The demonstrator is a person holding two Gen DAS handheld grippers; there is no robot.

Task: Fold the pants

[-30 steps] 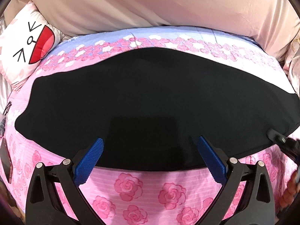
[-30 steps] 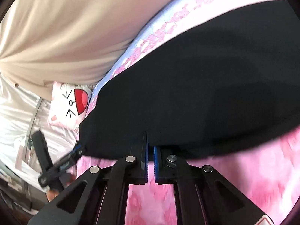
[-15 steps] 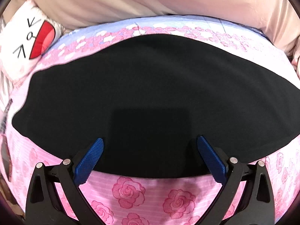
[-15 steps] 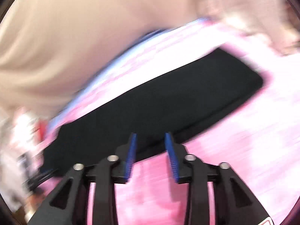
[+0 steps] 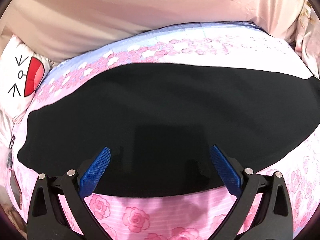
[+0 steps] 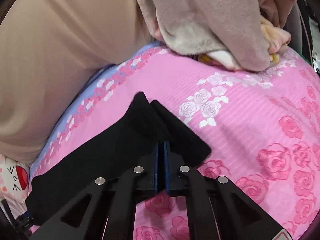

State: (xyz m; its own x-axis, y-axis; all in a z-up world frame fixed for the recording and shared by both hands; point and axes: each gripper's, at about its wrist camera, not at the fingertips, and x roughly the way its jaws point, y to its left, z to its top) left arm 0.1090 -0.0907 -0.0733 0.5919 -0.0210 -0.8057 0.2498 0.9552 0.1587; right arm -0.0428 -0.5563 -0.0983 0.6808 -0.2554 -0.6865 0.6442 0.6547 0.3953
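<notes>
Item: black pants [image 5: 160,110], lying flat and lengthwise on the bed [image 5: 200,216], leg ends at your right, where two layers show.

Right claw [image 6: 162,150]: pressed nearly together on the near hem at 6 o'clock of its view; cloth appears pinched between the pads.

Left claw [image 5: 160,166]: spread wide, holding nothing, poised over the near edge at 6 o'clock.

Step, as judged: starting the crosswise fold. Your next move likely calls for carrying the leg end toward the waist at 9 o'clock, layers kept aligned.

Surroundings: cartoon pillow [image 5: 22,80], plush blanket [image 6: 210,20].
</notes>
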